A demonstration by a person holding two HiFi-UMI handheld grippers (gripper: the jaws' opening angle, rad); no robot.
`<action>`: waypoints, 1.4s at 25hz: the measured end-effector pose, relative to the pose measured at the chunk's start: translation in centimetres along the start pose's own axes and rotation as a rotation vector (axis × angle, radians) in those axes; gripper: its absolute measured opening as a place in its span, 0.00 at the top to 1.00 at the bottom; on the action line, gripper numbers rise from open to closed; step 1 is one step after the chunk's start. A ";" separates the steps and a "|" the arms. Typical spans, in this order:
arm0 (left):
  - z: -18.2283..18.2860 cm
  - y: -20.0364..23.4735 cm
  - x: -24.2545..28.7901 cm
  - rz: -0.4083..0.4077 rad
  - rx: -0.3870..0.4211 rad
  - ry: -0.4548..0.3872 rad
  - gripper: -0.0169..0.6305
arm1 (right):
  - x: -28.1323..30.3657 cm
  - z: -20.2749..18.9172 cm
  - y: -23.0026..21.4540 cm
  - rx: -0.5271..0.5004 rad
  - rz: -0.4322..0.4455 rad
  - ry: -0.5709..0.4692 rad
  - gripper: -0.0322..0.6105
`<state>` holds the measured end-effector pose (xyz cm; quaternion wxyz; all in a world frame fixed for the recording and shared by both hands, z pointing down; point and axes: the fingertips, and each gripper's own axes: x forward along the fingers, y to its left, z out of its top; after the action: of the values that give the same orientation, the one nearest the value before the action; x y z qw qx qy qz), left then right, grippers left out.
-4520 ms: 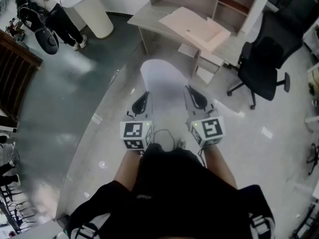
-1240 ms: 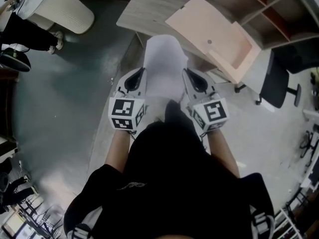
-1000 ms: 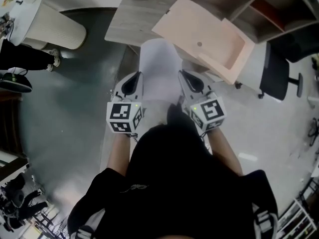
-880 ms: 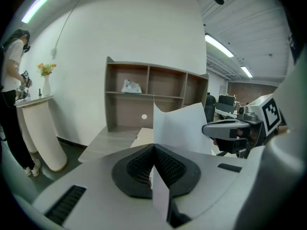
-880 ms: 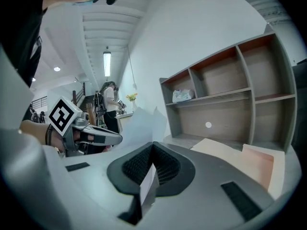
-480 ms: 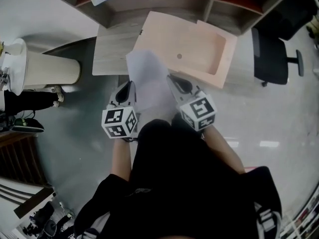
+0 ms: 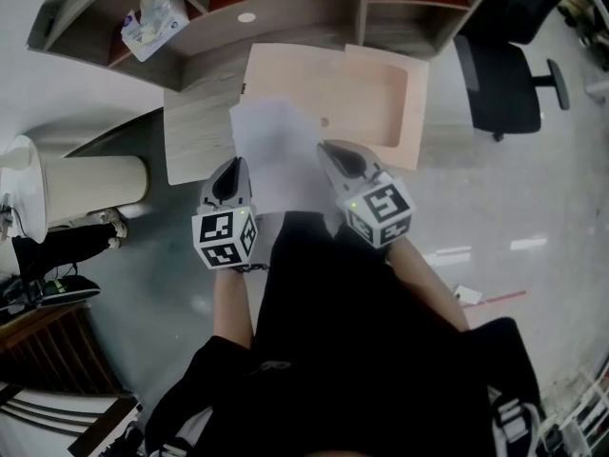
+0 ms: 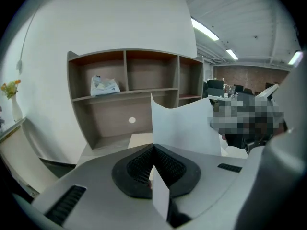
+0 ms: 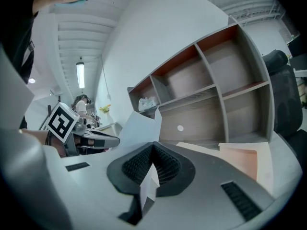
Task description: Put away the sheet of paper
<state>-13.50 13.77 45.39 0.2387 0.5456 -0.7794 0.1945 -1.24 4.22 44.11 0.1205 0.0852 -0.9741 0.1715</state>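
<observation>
Both grippers are clamped fully shut on the sheet of paper (image 7: 276, 155). The left gripper (image 7: 231, 171) pinches its left edge and the right gripper (image 7: 335, 152) its right edge. The sheet hangs in the air between them, over the near part of the worktop (image 7: 195, 141) and the shallow pink tray (image 7: 371, 93). The risk probably lies in the paper itself: it is thin, white and limp, so hands drawing apart could tear it and hands closing in could crease it. Its free far edge might also catch the tray's raised rim. The jaw pads are black and ribbed, and the worktop is pale wood grain
</observation>
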 end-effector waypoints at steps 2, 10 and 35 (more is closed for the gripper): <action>0.9 0.4 1.6 -0.038 -0.001 -0.008 0.91 | 1.0 0.3 -0.8 0.009 -0.026 0.000 0.92; 2.5 3.1 8.6 -0.196 -0.067 0.027 0.90 | 6.9 1.2 -4.6 0.053 -0.139 0.045 0.92; 5.8 5.8 23.3 -0.659 -0.089 0.166 0.91 | 15.8 2.2 -13.9 0.156 -0.452 0.115 0.92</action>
<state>-26.62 -5.23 54.08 0.3748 0.7395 -0.5469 0.1166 -13.92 -11.45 50.67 0.2039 0.3003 -0.9056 0.2195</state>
